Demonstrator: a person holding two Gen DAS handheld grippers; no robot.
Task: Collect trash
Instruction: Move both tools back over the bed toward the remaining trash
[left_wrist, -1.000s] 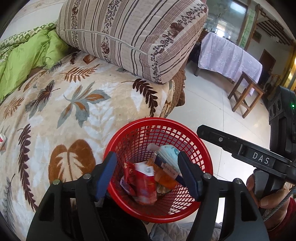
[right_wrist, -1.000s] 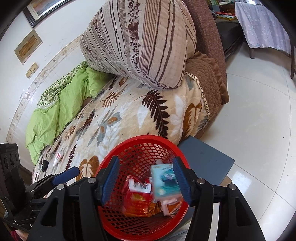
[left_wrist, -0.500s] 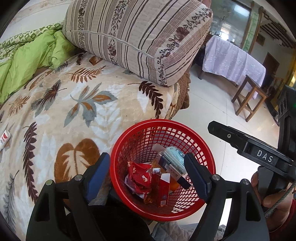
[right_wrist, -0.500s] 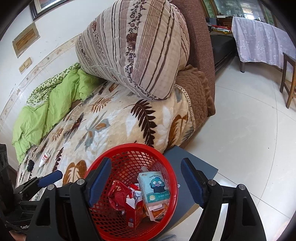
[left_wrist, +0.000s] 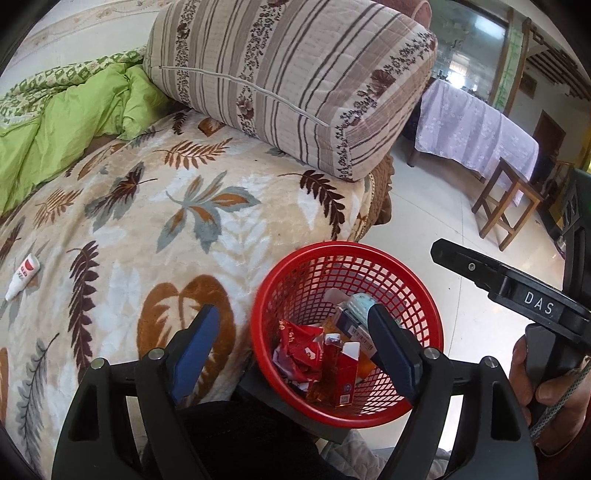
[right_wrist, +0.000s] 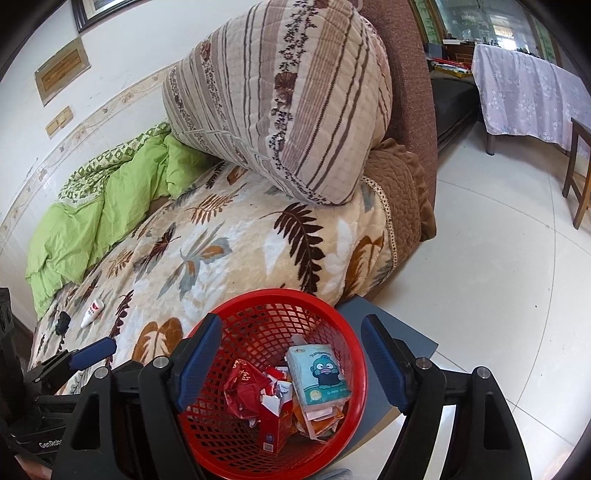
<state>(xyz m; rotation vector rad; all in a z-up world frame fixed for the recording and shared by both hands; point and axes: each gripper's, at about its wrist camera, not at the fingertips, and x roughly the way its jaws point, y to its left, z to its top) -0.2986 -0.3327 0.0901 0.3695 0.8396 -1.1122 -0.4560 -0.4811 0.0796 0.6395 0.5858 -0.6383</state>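
Both sets of jaws have just been opening and are now held wide, with nothing gripped; since a second ago the red packet and the tissue pack have been dropped from between the pads into the basket. Far to the left of the left gripper (left_wrist: 291, 347), a small white tube (left_wrist: 23, 273) is seen lying on the leaf-patterned blanket (left_wrist: 177, 206). Its left pad is placed over the blanket, its right pad over the red basket (left_wrist: 424, 306), which is set just beside the bed's edge, below and ahead of both tools. Crumpled red wrappers (left_wrist: 301, 349) and a red carton (left_wrist: 341, 373) are seen lying inside. The right gripper (right_wrist: 291, 358) is spread above the basket, released, with a tissue pack (right_wrist: 319, 373) lying loose beneath it. To its right, pale floor (right_wrist: 498, 288) is seen.
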